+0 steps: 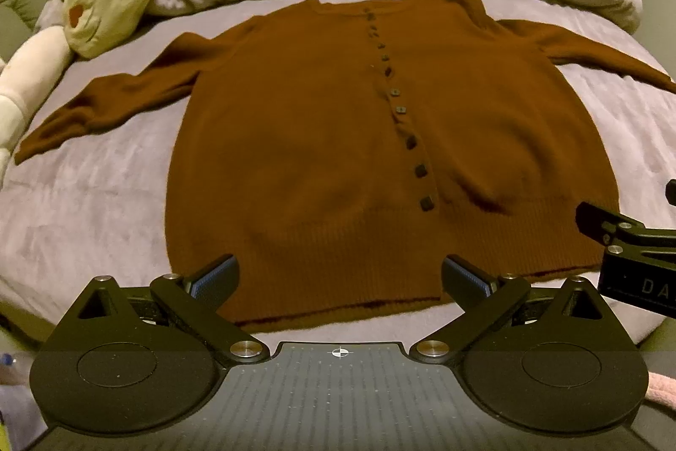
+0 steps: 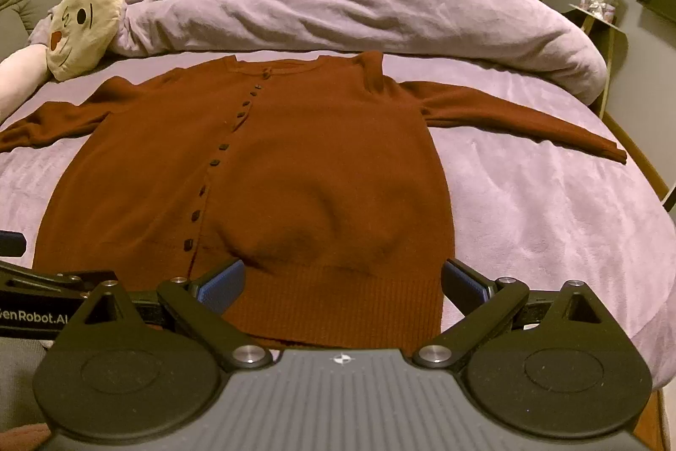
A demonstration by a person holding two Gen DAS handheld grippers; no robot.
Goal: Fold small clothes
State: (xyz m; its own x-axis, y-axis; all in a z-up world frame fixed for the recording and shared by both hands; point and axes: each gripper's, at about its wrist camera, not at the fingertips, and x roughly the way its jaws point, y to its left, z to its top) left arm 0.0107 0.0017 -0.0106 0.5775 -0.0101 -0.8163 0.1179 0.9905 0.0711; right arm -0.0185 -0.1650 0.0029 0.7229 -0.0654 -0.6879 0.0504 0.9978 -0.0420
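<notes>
Brown cardigan (image 1: 329, 155) spread flat on bed (image 1: 84, 206), left gripper (image 1: 338, 277) and right gripper (image 2: 342, 280) held spread above hem, nothing pinched

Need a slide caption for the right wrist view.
Open right gripper poised above the hem of a brown buttoned cardigan spread flat on the bed.

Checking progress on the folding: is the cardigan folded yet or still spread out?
Spread out. The cardigan lies flat on the bed, buttoned, with both sleeves stretched sideways and the hem unturned.
</notes>
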